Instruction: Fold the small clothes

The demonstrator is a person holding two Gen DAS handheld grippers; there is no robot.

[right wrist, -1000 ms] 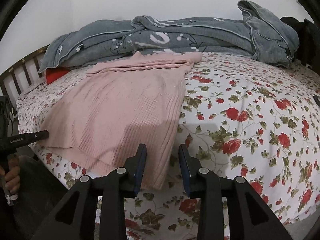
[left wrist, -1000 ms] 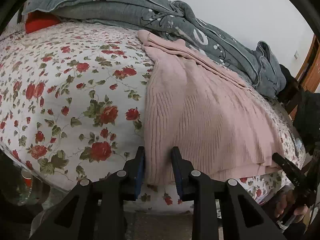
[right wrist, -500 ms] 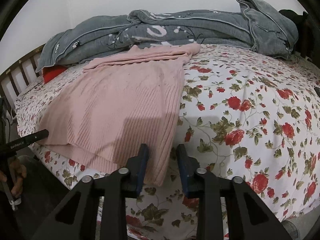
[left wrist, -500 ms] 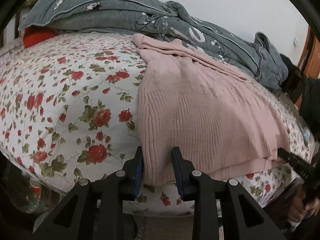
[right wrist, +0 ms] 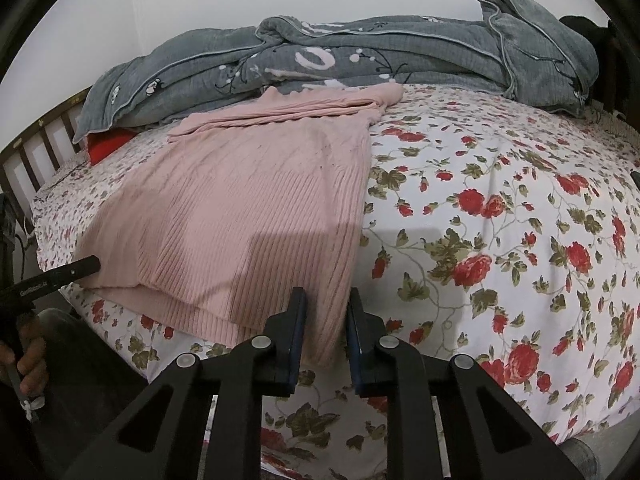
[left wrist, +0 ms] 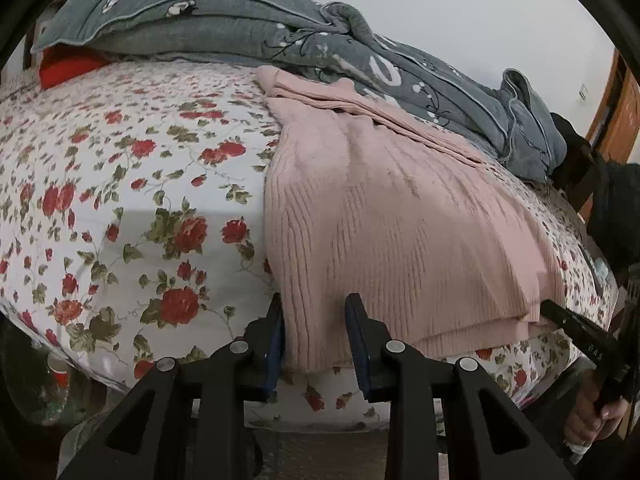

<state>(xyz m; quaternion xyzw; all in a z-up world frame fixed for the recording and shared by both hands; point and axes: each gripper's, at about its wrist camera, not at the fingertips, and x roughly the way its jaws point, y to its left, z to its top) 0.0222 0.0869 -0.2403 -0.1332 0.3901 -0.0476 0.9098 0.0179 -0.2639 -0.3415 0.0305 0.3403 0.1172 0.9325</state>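
A pink ribbed knit sweater (left wrist: pixel 392 220) lies flat on the floral bed sheet (left wrist: pixel 120 184), its hem hanging at the near bed edge; it also shows in the right wrist view (right wrist: pixel 248 216). My left gripper (left wrist: pixel 314 320) is open, its jaws standing either side of the hem's left corner. My right gripper (right wrist: pixel 326 312) is open but narrower, its jaws standing either side of the hem's right corner. Each gripper's tip shows in the other's view, at the far hem corner (left wrist: pixel 576 328) (right wrist: pixel 60 276).
A rumpled grey quilt (right wrist: pixel 360 56) lies along the back of the bed, against the white wall. A red pillow (left wrist: pixel 66 68) sticks out under it. A wooden headboard (right wrist: pixel 36 148) stands at one end. A wooden door (left wrist: pixel 616 112) is at the far right.
Both grippers have moved forward to the sweater's hem, so the hem corners now sit between their jaws. The right jaws have narrowed a little.
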